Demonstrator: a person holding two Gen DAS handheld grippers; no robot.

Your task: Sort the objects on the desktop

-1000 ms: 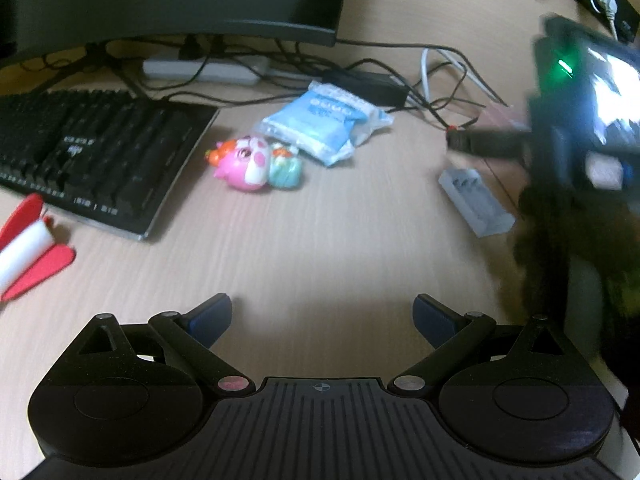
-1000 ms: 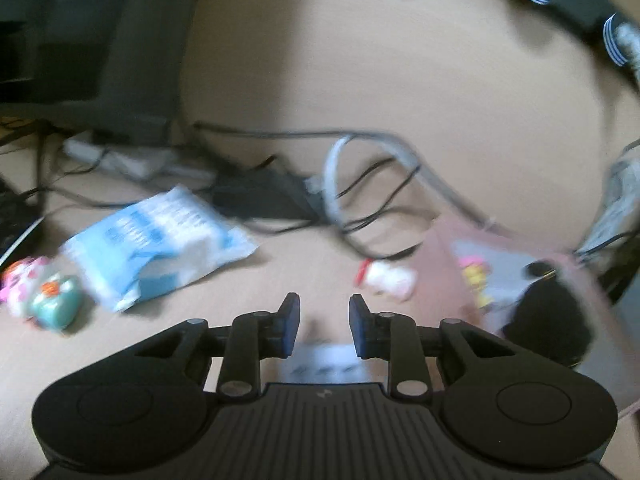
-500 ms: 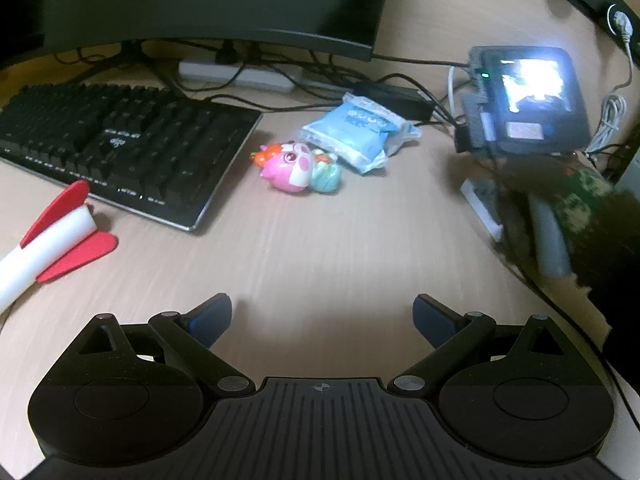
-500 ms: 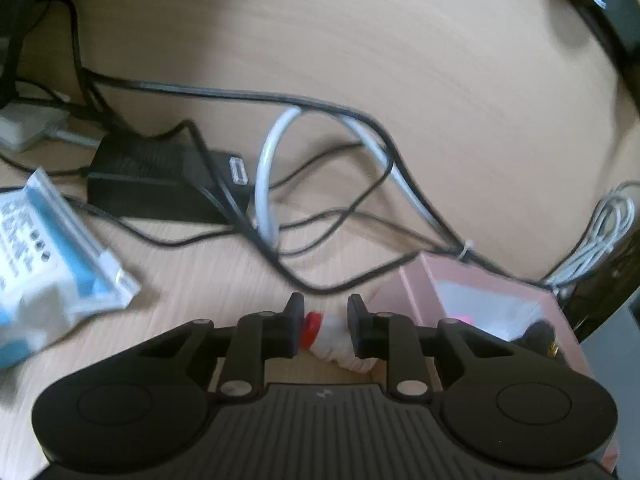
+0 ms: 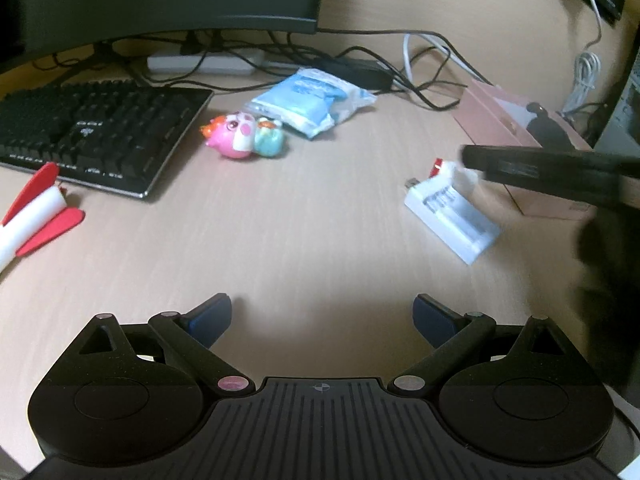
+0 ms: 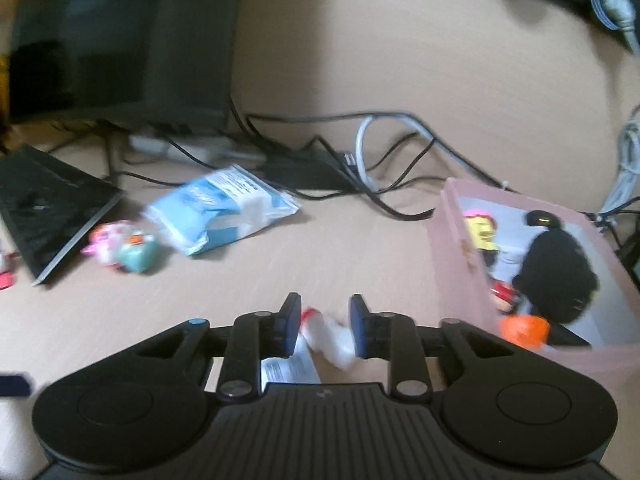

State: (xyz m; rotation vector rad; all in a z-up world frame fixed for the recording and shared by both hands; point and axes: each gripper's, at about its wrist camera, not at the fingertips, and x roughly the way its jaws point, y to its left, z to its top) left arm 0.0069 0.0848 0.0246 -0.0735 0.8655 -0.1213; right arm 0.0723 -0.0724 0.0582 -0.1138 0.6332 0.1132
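Jaws of the right gripper [image 6: 325, 330] pinch a small white figurine with a red cap [image 6: 326, 334] beside the pink box [image 6: 454, 236] — light, probably hard and slippery, best held mid-body; left gripper [image 5: 322, 316] spread wide.

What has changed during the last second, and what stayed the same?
The right gripper closed on the small white toy with a red cap and drew back from the cables; the pink box now sits to its right. The left gripper stayed open and empty. The tissue pack and pink toy did not move.
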